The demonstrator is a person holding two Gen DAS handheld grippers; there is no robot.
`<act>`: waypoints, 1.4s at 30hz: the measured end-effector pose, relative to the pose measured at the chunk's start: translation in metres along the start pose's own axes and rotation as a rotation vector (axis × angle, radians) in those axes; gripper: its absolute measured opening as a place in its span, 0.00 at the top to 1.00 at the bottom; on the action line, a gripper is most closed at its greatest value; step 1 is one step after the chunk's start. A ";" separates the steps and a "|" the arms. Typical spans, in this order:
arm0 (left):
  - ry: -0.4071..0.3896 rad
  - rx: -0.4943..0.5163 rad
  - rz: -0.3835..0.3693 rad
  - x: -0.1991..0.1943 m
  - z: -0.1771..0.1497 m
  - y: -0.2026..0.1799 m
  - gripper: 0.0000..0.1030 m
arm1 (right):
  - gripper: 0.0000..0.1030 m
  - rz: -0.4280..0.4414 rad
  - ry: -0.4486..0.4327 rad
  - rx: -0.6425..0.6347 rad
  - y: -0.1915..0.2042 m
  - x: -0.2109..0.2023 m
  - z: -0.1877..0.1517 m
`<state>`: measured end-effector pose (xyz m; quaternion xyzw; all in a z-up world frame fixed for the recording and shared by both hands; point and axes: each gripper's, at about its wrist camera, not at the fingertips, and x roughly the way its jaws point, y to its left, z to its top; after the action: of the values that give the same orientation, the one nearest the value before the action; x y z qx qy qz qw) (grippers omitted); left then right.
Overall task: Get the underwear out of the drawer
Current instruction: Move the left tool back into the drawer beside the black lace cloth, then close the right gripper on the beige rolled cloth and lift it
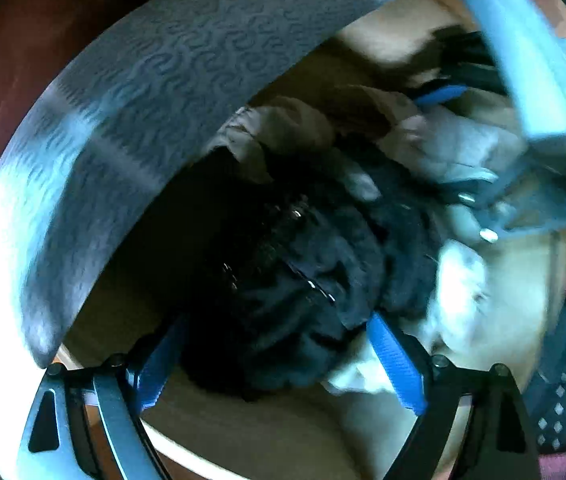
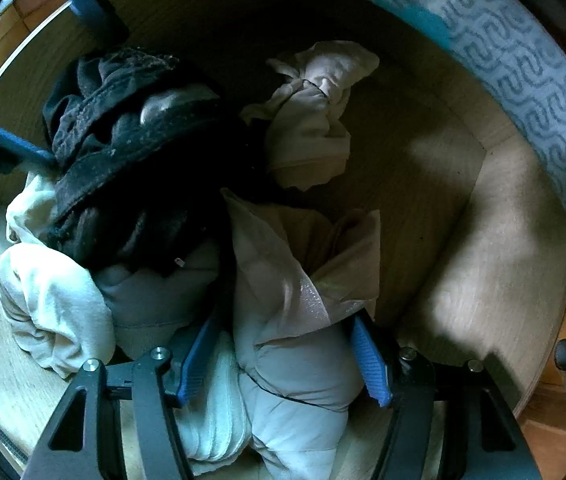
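Fingers (image 1: 283, 360) astride crumpled black underwear (image 1: 303, 280)

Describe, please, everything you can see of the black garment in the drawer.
The black garment is a crumpled bundle of dark fabric with a thick ribbed or lacy band across it. It lies in the drawer on top of pale rolled garments, beside a beige bundle. The left gripper points down over it, jaws wide, blue pads either side of its edge without pressing. Details are lost in shadow.
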<state>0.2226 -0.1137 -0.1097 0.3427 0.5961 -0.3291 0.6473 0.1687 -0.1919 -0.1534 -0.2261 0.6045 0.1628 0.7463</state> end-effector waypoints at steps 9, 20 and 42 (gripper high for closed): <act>-0.029 -0.081 0.108 0.012 0.005 -0.017 0.08 | 0.36 0.001 -0.003 0.000 -0.002 -0.003 -0.002; -0.122 -0.212 0.200 0.003 -0.027 -0.045 0.27 | 0.32 -0.030 0.043 -0.018 -0.002 0.000 0.002; -0.383 -0.519 0.172 -0.013 -0.081 -0.069 0.31 | 0.60 0.038 -0.098 0.111 -0.030 -0.044 -0.027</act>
<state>0.1205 -0.0837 -0.1048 0.1473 0.4964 -0.1686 0.8387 0.1526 -0.2303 -0.1104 -0.1648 0.5795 0.1540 0.7831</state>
